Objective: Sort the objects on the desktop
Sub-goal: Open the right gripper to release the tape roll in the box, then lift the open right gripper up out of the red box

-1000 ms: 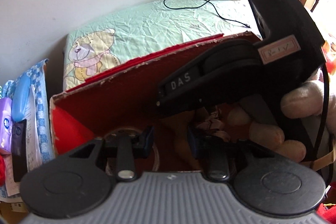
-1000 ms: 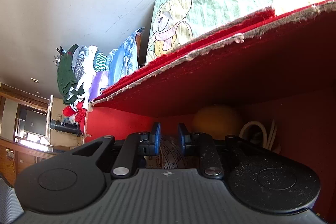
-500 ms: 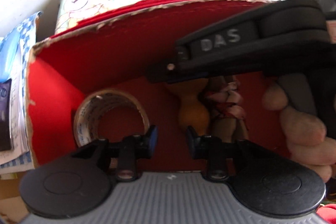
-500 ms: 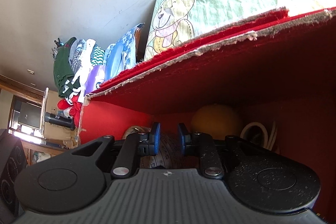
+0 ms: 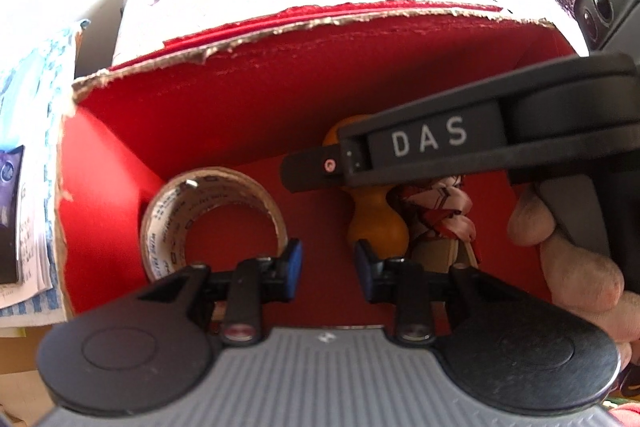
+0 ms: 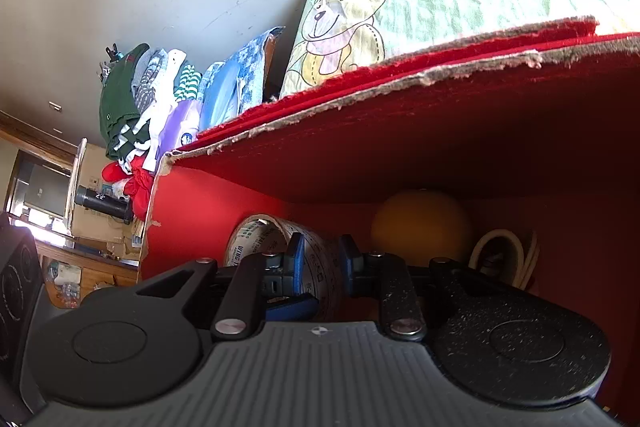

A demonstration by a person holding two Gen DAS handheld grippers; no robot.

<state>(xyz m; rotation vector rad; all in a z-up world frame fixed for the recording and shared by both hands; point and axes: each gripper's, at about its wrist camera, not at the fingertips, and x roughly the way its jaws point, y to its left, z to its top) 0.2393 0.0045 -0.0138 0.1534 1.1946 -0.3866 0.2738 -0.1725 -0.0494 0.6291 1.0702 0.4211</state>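
The left claw point(image 5: 327, 265) hangs released and empty over the red box point(image 5: 240, 99), fingers pointing down inside. The tape roll point(image 5: 214, 223) lies just left of it, the orange gourd point(image 5: 376, 223) ahead. The right claw point(image 6: 320, 263), fingers apart and gripping nothing, reaches level into the box; a hand point(image 5: 576, 259) grips its handle.

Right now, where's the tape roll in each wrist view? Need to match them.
Left wrist: the brown-cored packing tape roll stands on edge, lower left, on the floor of the torn red cardboard box, just left of the left claw.
Right wrist: the tape roll sits low centre, partly behind the right claw.
Shared landmark: the orange gourd-shaped object, right of the roll in both views.
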